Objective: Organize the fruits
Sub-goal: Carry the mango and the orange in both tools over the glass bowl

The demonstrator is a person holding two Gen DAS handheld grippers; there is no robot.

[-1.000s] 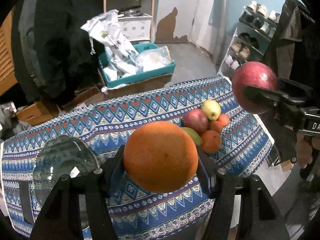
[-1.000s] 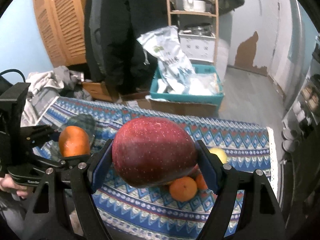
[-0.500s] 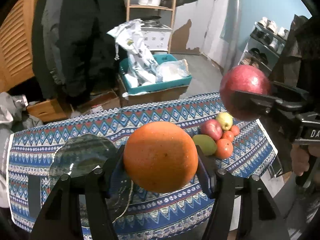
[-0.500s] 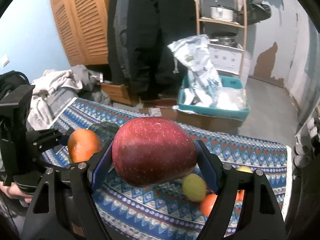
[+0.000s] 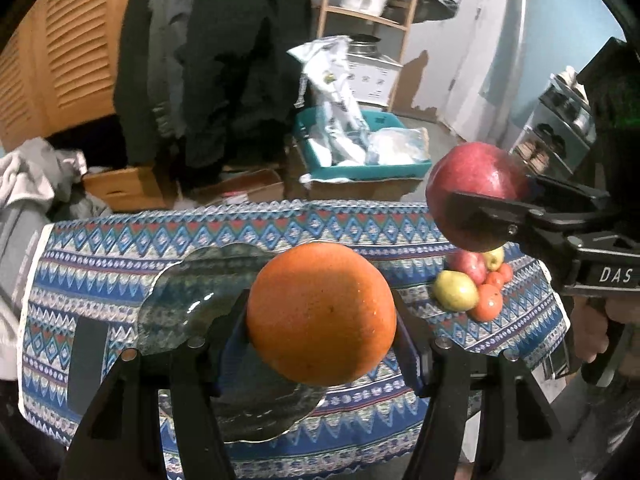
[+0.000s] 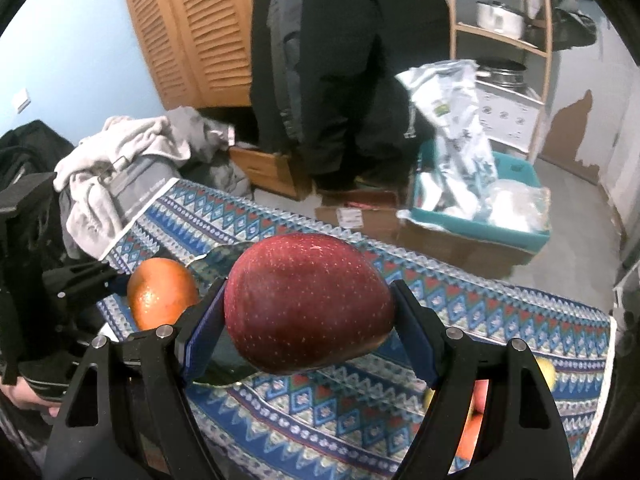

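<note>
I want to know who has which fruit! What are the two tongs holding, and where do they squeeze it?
The left tongs hold the orange, squeezed at its two sides. The right tongs hold the red apple, also pinched at its sides.

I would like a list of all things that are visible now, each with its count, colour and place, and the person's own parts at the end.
orange: 1, orange, held in left gripper above the plate
apple: 1, dark red, held in right gripper
glass plate: 1, clear grey-green, left part of table
fruit pile: several, red, yellow-green, orange, right end of table
tablecloth: 1, blue patterned, covering table
teal crate: 1, holds bags, on the floor behind
wooden shelf: 1, holds pots, at back
left gripper: black, shut on orange
right gripper: black, shut on apple
hand: 1, on right gripper's handle
</note>
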